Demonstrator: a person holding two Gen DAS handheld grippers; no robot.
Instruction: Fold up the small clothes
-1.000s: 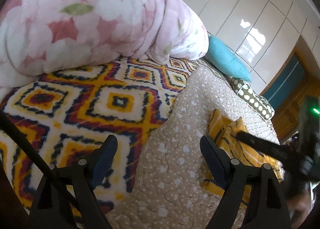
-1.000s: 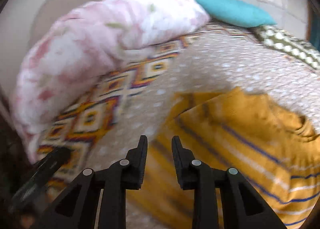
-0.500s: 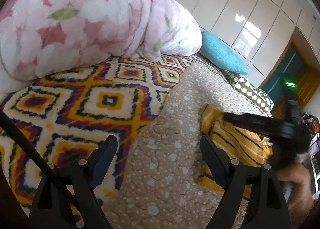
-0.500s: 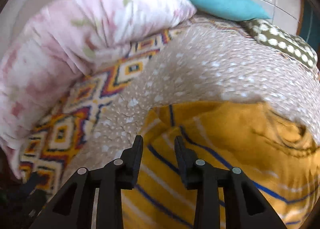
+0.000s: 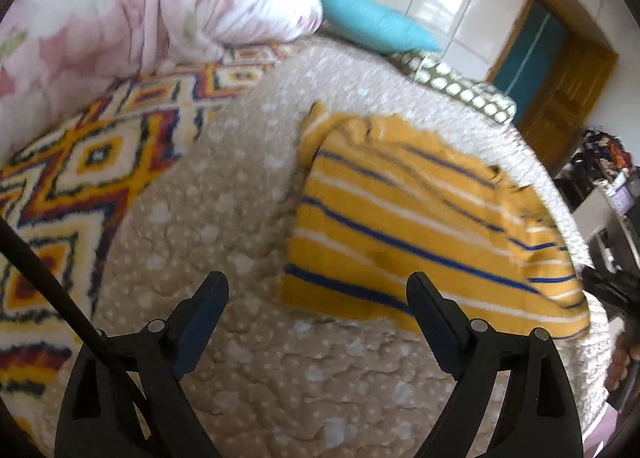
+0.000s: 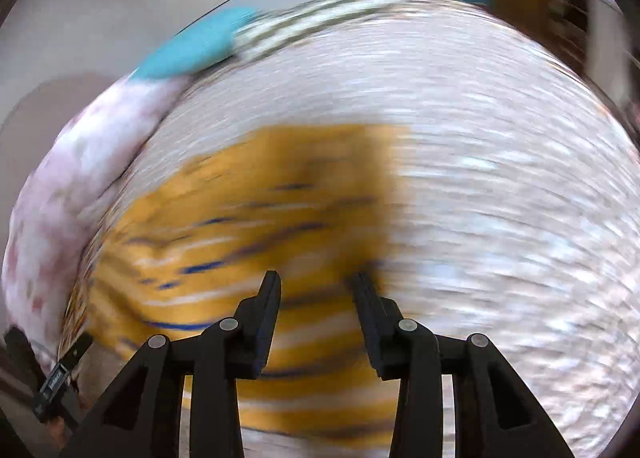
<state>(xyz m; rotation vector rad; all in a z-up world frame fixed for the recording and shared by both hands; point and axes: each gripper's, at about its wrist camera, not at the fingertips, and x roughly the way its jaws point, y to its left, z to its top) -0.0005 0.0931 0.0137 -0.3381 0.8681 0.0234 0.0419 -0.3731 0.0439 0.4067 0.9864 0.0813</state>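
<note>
Left gripper [image 5: 316,298]: jaws spread wide, holding nothing, poised over the beige quilted bedspread [image 5: 248,186] just short of the near-left corner of the garment. Right gripper [image 6: 316,290]: jaws parted, a clear gap between them, nothing gripped as far as the heavily blurred right wrist view allows; it hovers above the near edge of the same garment. Task item: one yellow striped shirt [image 5: 420,226], mustard with blue and white stripes, lying on the bedspread toward its right side. In the left wrist view it forms a rough rectangle with a layered upper-left corner, where a narrower strip of the same fabric pokes out beneath the top layer, so it appears folded at least once. Judgement: folding is partway along; the edges look uneven and the far right corner rumpled, so a further fold or a squaring-up probably remains. Whether more clothes wait elsewhere cannot be told; none show. Count: garments, one; grippers, two, both empty. Bedding: one pink floral duvet [image 5: 132,6] bunched at the back left, one orange diamond-pattern blanket [image 5: 80,162] to the left of the bedspread, one teal pillow [image 5: 372,24] and one spotted olive pillow [image 5: 460,88] at the head of the bed. Beyond: one wooden door frame [image 5: 572,74] at the right. The right wrist view is motion-smeared; detail there is unreliable.
</note>
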